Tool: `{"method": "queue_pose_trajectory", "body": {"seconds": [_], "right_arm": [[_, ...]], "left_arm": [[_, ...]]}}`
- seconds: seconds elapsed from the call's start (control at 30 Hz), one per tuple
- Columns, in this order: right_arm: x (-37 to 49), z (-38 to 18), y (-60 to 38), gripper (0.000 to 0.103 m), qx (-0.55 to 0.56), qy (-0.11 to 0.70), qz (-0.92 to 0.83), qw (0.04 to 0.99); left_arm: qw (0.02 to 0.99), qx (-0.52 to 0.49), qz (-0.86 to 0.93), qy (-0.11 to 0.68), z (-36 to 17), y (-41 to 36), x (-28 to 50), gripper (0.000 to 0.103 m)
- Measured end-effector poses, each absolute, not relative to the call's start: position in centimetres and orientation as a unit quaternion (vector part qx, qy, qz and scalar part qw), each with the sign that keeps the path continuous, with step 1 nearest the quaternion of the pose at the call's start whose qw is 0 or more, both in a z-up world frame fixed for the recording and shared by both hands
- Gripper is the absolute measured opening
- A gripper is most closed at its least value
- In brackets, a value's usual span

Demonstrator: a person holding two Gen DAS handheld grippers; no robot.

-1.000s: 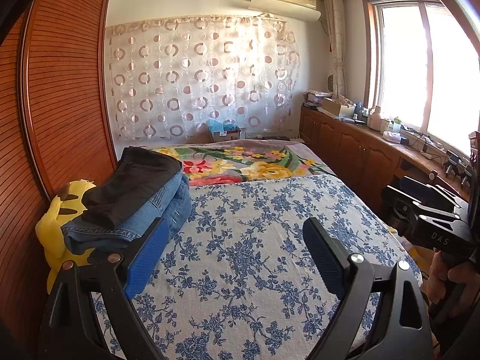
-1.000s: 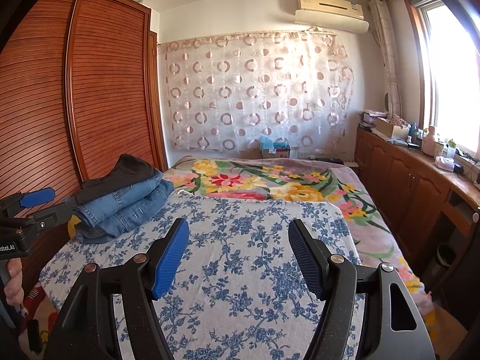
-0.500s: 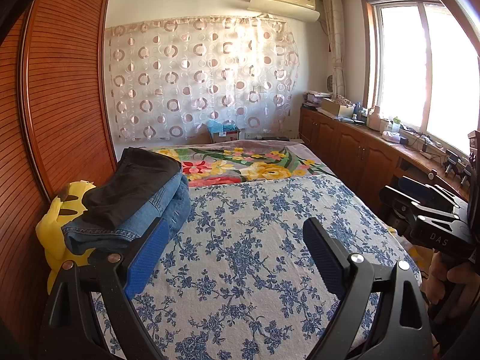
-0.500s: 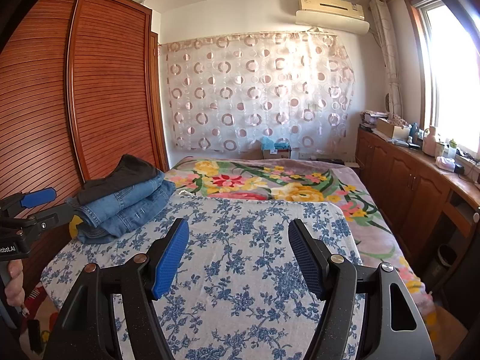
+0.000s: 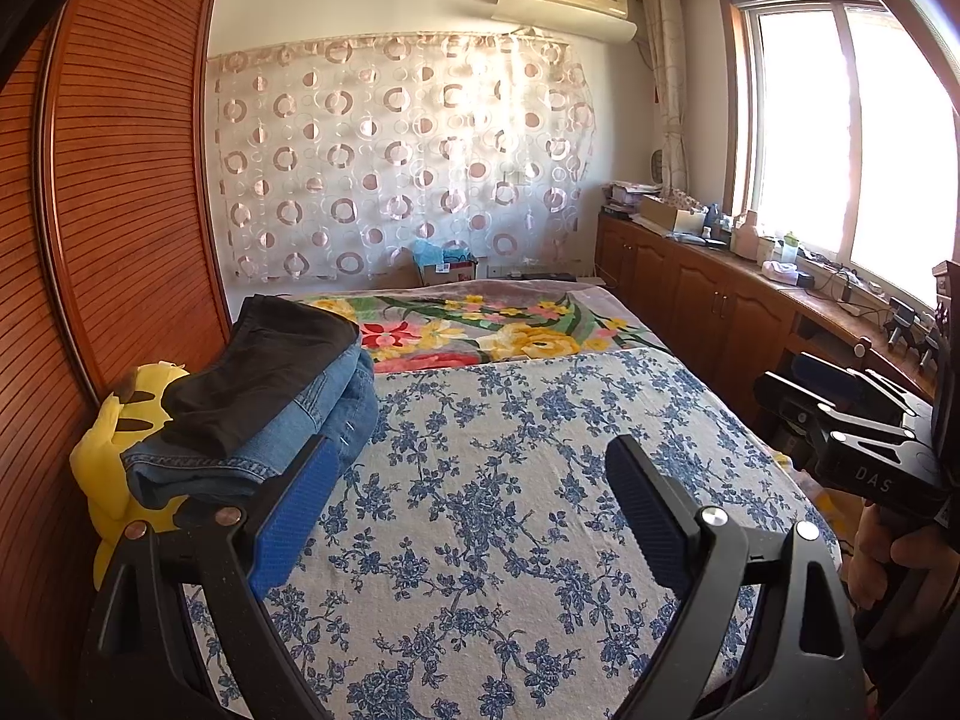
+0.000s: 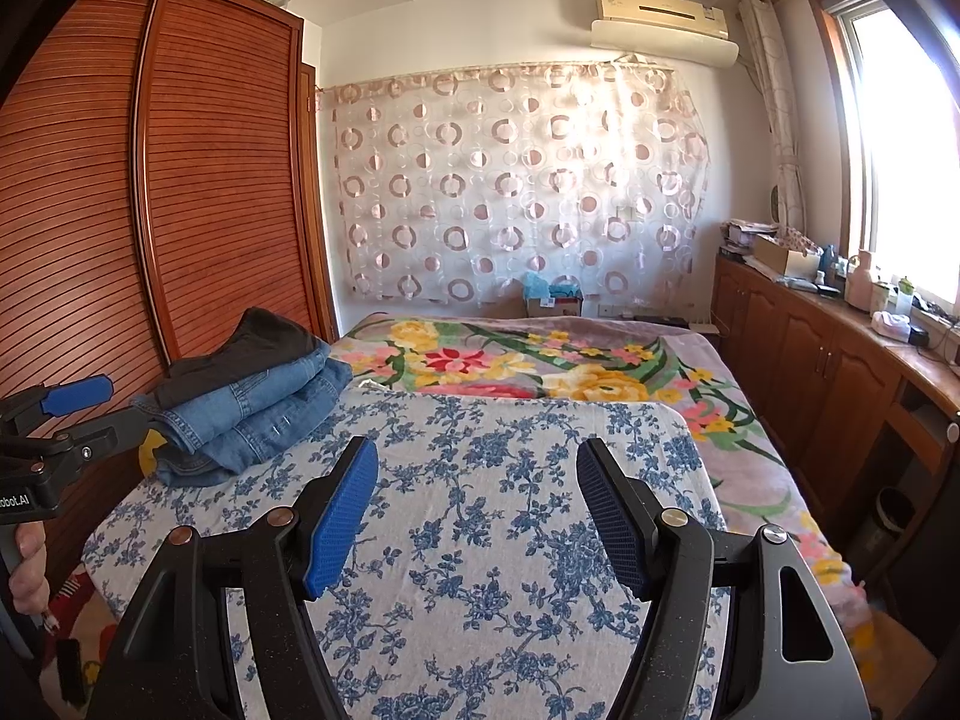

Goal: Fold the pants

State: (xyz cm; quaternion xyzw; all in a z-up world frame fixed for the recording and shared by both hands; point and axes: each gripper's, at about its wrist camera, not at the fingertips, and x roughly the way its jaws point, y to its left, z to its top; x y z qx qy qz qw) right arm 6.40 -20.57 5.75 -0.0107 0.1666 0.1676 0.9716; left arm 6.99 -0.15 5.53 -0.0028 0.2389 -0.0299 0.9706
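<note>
nothing has changed over the last second, tbh: both tools hang in the same spots above the blue-flowered sheet (image 5: 480,480), and the pile of pants looks exactly as it did a moment ago. the left tool (image 5: 468,510) has its jaws spread wide w/ nothing between them; the right tool (image 6: 477,510) is also apart, a bit narrower, and empty too. the pants (image 5: 252,402) sit as a neat stack at the left edge of that sheet, by the wooden wardrobe (image 5: 120,210): black pair on top, two denim pairs under it, partly resting on a yellow plush toy (image 5: 105,450). from the right side the same stack (image 6: 252,396) shows well left of that tool and beyond the left tool. the rest of the sheet is bare, w/ the flowery blanket (image 5: 480,324) past its far edge. my read: this stillness means either a pause between items or the folding's basically done, since every pair in view is already folded and stacked. no unfolded pants visible anywhere, so can't tell if more are coming.
</note>
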Motion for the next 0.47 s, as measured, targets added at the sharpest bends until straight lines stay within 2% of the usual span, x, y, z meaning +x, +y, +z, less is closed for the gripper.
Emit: {"method": "queue_pose_trajectory", "body": {"seconds": [0.47], "right_arm": [[6.32,5.66,-20.47,0.071,-0.01,0.168,0.167,0.971]], "left_arm": [[0.97,-0.003,-0.03,0.239,5.53,-0.21,6.96,0.091]]}}
